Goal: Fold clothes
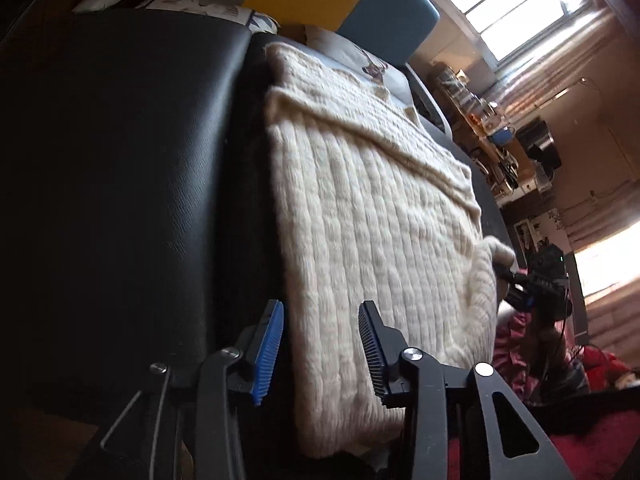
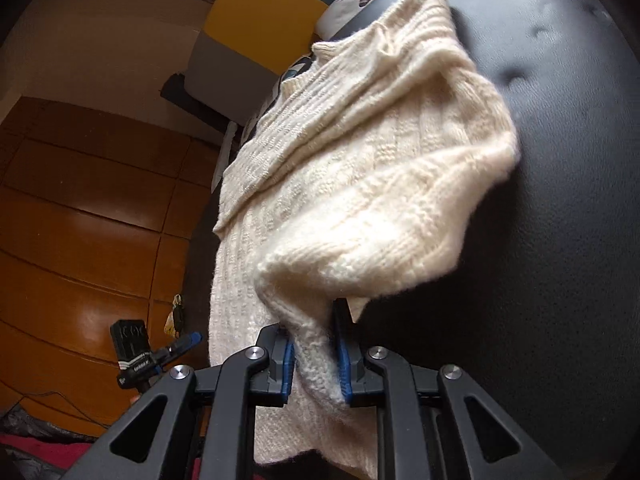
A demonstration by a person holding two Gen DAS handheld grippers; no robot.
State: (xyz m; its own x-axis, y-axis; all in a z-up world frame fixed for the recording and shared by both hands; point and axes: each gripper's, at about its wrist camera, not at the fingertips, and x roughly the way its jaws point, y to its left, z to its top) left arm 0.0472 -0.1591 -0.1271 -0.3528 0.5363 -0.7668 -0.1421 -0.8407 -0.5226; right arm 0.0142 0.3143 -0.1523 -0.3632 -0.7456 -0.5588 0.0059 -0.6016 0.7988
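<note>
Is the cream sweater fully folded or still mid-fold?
Mid-fold: the right gripper pinches a raised sweater edge; the left gripper is open.

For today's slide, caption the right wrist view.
Right tongs pinch a fold of the cream knit sweater above the black cushion.

A big black seat point(image 1: 120, 168) (soft and shiny, like leather) is holding a fluffy cream sweater point(image 1: 372, 216). The sweater is lying flat across it, with one part point(image 2: 360, 184) folding over on top.
</note>
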